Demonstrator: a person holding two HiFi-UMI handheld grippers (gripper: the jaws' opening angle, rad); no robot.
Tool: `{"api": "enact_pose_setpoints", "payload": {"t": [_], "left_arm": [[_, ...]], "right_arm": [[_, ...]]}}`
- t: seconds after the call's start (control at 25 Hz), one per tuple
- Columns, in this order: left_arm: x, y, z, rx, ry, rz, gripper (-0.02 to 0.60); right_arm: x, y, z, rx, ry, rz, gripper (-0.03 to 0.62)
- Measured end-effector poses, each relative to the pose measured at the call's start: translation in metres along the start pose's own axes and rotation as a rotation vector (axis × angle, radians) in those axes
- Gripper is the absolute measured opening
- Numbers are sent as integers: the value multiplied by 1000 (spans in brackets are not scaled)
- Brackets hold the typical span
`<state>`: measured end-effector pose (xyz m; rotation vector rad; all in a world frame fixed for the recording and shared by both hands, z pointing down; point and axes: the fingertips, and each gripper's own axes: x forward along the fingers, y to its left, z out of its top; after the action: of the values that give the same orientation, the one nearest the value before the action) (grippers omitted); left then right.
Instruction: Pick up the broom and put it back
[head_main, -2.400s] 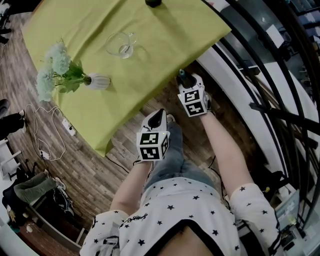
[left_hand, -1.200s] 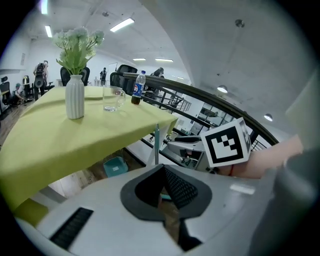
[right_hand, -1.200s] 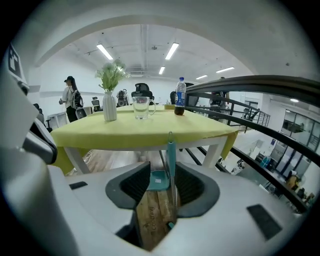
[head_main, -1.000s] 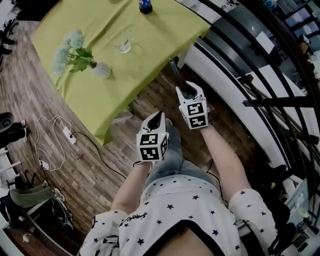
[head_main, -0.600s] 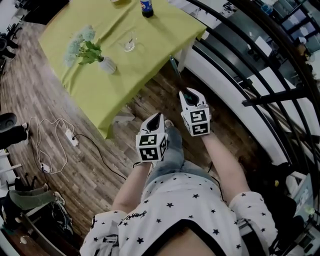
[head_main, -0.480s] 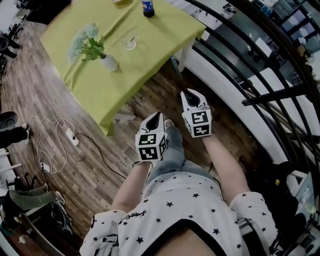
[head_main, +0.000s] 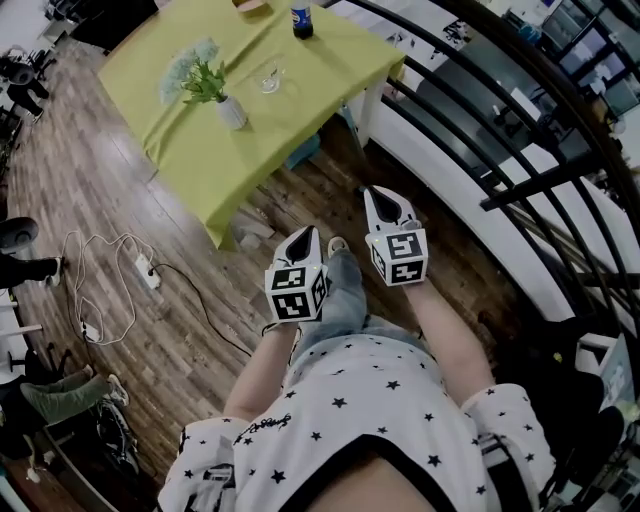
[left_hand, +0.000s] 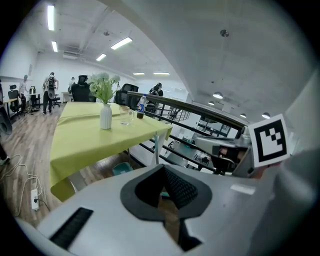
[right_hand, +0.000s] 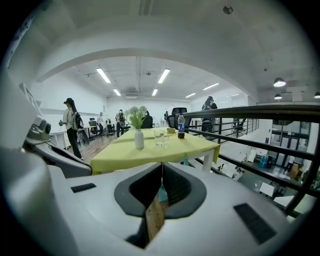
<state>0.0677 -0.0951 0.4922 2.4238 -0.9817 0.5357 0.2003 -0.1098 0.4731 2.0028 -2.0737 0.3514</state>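
Note:
No broom shows clearly in any view at this moment. My right gripper (head_main: 378, 192) hangs over the wooden floor in front of the person's right knee. Its jaws have just been closing and now meet tip to tip with nothing between them (right_hand: 161, 167). My left gripper (head_main: 308, 232) is beside it, above the left leg. Its jaws are also shut and hold nothing (left_hand: 163, 170). Both point toward the table with the yellow-green cloth (head_main: 200, 130), and neither touches it.
On the table stand a white vase of flowers (head_main: 232, 112), a glass (head_main: 268, 80) and a dark bottle (head_main: 301, 20). A teal object (head_main: 303, 152) lies under the table. A black railing (head_main: 500, 170) runs along the right. Cables and a power strip (head_main: 150, 275) lie at the left.
A second ago the right gripper's jaws stood apart at a dark handle by the table corner. Both grippers have since drawn back from the table, the right one has shut, and the handle is gone from sight.

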Motion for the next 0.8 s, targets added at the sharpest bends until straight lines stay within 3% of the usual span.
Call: {"api": "enact_pose_setpoints", "payload": {"t": [0.8], "left_arm": [[-78,-47,-25,20,-62,-13,11]], "right_arm": [[-114,48,13,20,-64,61,-6]]}}
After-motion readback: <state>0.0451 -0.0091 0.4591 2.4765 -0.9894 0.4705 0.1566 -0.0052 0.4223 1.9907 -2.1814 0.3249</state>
